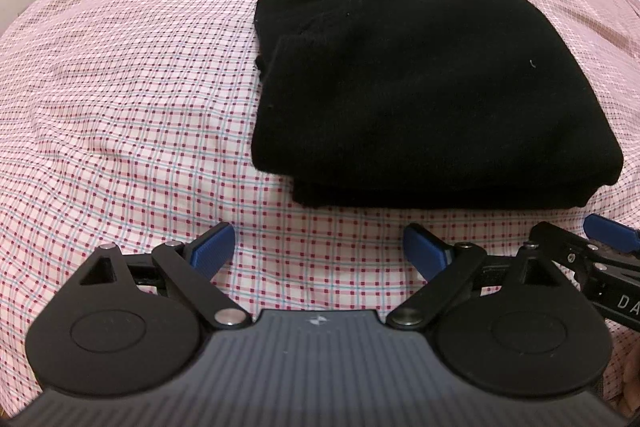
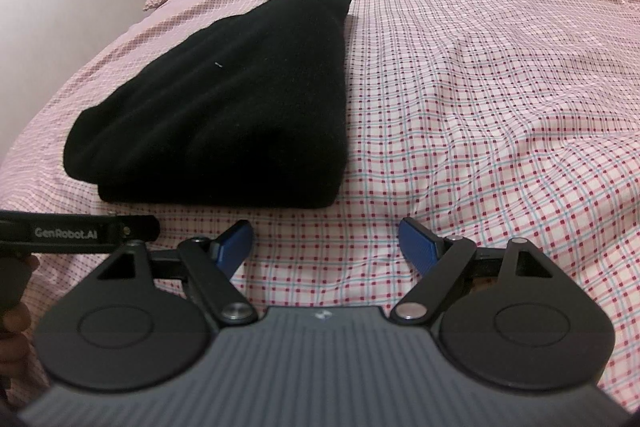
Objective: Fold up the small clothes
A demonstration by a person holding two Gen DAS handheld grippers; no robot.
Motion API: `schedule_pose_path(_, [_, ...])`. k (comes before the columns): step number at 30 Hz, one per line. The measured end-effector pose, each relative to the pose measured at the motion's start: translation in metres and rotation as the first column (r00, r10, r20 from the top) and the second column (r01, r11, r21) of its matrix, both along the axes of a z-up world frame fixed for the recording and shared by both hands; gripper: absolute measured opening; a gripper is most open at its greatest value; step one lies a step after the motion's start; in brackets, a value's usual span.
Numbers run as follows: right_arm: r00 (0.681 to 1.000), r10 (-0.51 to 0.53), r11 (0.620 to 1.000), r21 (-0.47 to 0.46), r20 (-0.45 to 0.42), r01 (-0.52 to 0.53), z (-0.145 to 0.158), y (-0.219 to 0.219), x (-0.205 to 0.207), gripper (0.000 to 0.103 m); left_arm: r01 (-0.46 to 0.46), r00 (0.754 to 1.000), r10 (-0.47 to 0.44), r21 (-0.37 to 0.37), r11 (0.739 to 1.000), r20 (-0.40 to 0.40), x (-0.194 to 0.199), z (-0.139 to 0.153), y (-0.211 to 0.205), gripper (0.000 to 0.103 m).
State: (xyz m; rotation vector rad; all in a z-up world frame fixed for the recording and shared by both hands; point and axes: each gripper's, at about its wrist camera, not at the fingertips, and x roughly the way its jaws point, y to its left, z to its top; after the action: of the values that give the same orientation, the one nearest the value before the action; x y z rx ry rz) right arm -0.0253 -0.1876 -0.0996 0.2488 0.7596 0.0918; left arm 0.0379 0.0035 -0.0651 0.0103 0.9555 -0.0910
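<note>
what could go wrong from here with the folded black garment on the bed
1. The black garment is thick and layered; a pinch at its near edge may catch only the top layer and undo the fold.
2. The left gripper and right gripper sit close together and could collide.
3. The soft bed sheet could get pinched too.

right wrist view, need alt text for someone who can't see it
A folded black garment lies on a pink checked bedsheet, left of centre. In the foreground the right gripper is open with nothing between its blue fingers, short of the garment; the left gripper enters at the left edge.
</note>
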Motion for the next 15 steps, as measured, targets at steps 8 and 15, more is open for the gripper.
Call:
schedule_pose_path(8, [1.000, 0.000, 1.000, -0.001, 0.001, 0.000, 0.0008, 0.0001, -0.0011, 0.083, 0.000, 1.000, 0.000, 0.000, 1.000, 0.000, 0.0000, 0.0000, -0.0002, 0.094])
schedule_pose_path(15, [1.000, 0.000, 1.000, -0.001, 0.001, 0.000, 0.0007, 0.0001, -0.0010, 0.083, 0.000, 1.000, 0.000, 0.001, 1.000, 0.000, -0.0001, 0.0000, -0.0007, 0.095])
